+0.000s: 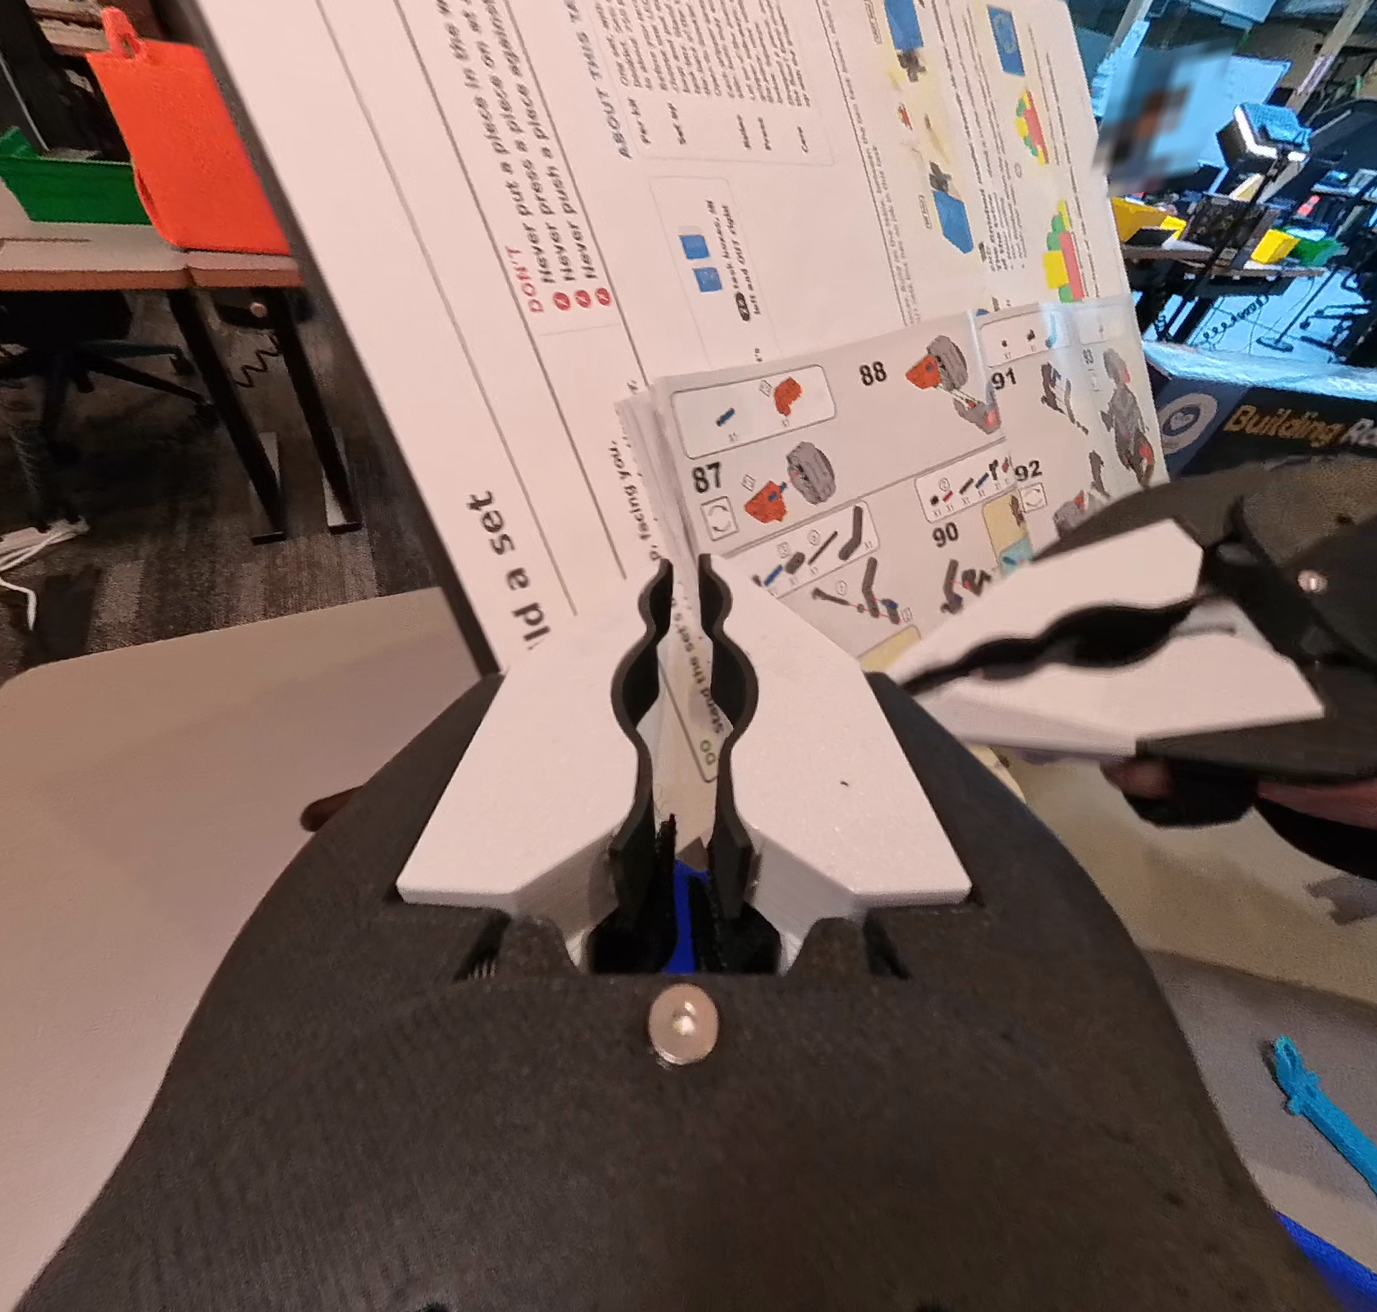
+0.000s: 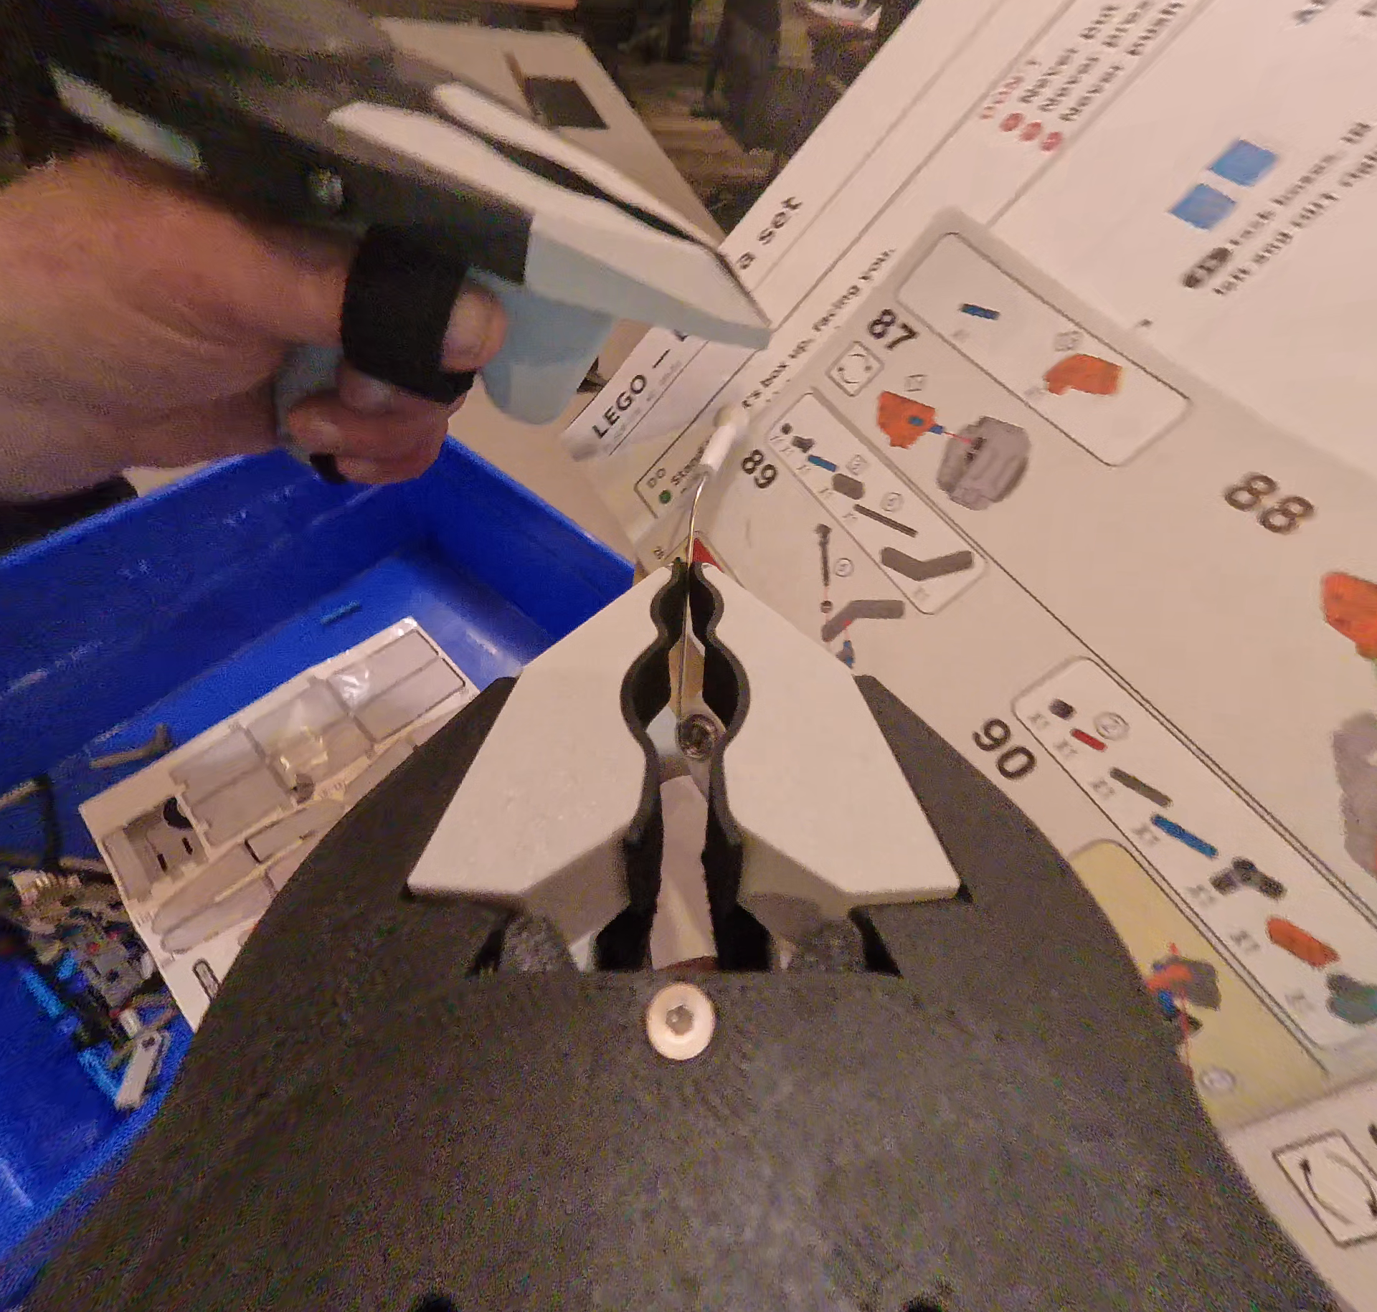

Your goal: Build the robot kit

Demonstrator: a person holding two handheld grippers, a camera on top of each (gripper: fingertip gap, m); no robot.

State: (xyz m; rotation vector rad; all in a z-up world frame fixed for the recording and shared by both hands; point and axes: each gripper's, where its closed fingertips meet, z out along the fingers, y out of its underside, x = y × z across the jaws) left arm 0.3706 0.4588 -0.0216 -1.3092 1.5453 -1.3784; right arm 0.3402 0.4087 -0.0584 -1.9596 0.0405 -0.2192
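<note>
Pinching the lower edge of the sheet [image 1: 447,233] with the left claw [image 1: 685,568], its fingers all but closed on the paper. Squeezing a wire clip [image 2: 693,531] with the right claw [image 2: 684,568], pressed tight, at the booklet [image 2: 1043,606], open and leaning on the sheet. Blue bin [image 2: 223,531] of parts just beside, on the bench [image 1: 149,829].

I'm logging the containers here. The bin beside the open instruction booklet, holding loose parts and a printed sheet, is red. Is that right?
Not quite: the bin is blue, not red. The right wrist view shows it beside the open instruction booklet, holding loose parts and a printed sheet.
</note>
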